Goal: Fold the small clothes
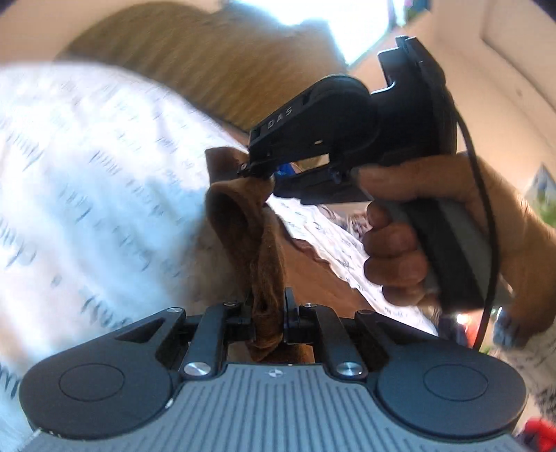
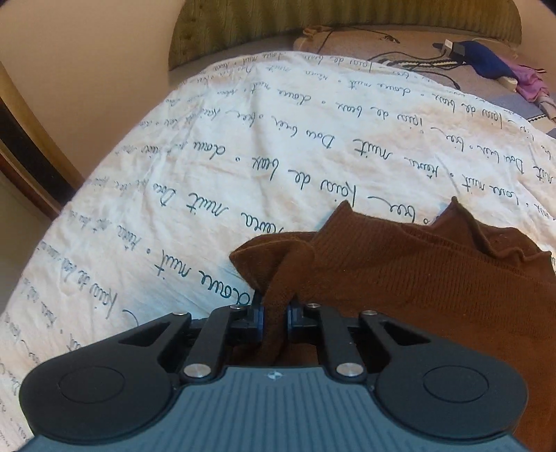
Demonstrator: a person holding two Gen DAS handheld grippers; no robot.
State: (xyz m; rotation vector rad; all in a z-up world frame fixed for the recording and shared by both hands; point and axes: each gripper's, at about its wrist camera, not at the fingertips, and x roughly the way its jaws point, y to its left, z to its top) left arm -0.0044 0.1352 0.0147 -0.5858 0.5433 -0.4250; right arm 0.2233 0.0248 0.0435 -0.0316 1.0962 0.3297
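On the bed, over a white cover [image 2: 243,167] printed with script, both grippers are holding one brown knitted garment [image 2: 417,278]. The left gripper [image 1: 267,313] is clamping its fingers on a bunched end of the fabric, and the right gripper [image 2: 274,313] is clamping its fingers on a twisted fold at the garment's edge; in the left wrist view the right gripper appears at 12 o'clock, gripped by the person's hand [image 1: 399,250], with the cloth hanging between the two tools. In the right wrist view the bulk of the garment is lying on the cover from 3 to 5 o'clock. For a clean fold, the two grips are probably best drawn apart until the roped fabric is flattening, then lowered together so the edge is landing straight on the cover; releasing while the cloth is twisted risks a lumpy fold. Toward 1 o'clock in the right wrist view, cables [image 2: 399,59], a blue item [image 2: 486,59] and purple cloth [image 2: 528,83] are lying well apart from the work area. A ribbed green headboard [image 2: 347,21] is closing off 12 o'clock.
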